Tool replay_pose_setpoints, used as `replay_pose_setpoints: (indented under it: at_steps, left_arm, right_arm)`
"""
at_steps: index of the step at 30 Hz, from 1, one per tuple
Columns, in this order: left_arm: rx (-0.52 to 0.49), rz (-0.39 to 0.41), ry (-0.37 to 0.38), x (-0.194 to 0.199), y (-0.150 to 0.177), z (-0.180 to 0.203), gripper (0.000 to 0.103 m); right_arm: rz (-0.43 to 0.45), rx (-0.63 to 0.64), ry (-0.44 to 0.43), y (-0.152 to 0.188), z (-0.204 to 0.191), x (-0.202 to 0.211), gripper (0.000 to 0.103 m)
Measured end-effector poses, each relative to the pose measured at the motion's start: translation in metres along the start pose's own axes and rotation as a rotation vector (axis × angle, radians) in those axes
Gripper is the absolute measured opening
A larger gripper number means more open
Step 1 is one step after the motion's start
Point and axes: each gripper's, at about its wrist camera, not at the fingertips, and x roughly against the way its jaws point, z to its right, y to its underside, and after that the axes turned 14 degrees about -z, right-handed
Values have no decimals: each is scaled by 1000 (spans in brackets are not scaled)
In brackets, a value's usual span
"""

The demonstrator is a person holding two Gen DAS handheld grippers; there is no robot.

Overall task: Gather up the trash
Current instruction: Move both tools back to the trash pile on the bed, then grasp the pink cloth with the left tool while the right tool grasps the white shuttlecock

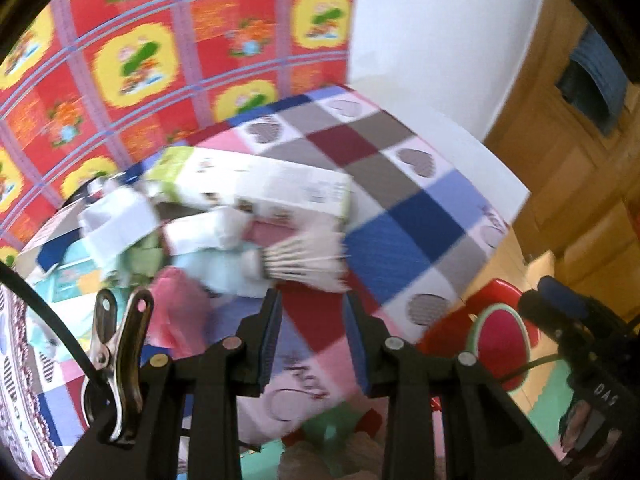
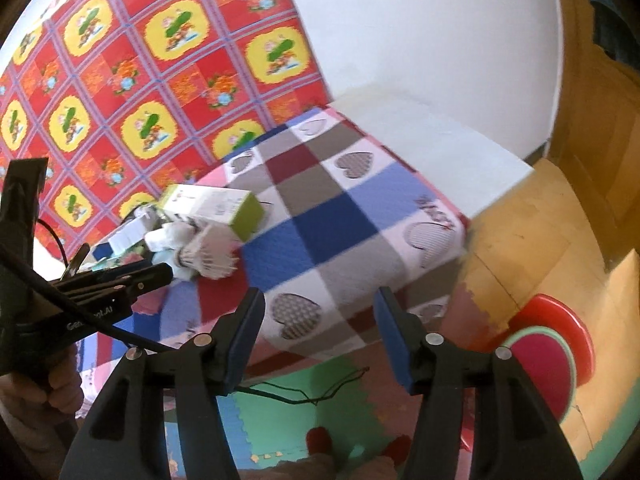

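Not much we can actually read here. The right gripper [image 1: 592,364] has "DAS" printed on its black body, seen upside down in the left wrist view. Print on the white and green box [image 1: 256,184] is too blurry.

Black claw [image 2: 318,332] arms with silver screws, blue pads [image 2: 394,336], black cable [image 2: 80,312]
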Motion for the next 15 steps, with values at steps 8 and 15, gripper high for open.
replay_pose_setpoints:
  at_steps: [8, 15]
  left_arm:
    - [89, 8, -28, 2, -2, -56, 33]
    - [92, -16, 6, -8, -5, -80, 41]
  right_arm:
    - [-62, 70, -73, -20, -38, -28, 58]
    - [-103, 142, -91, -35, -73, -51, 58]
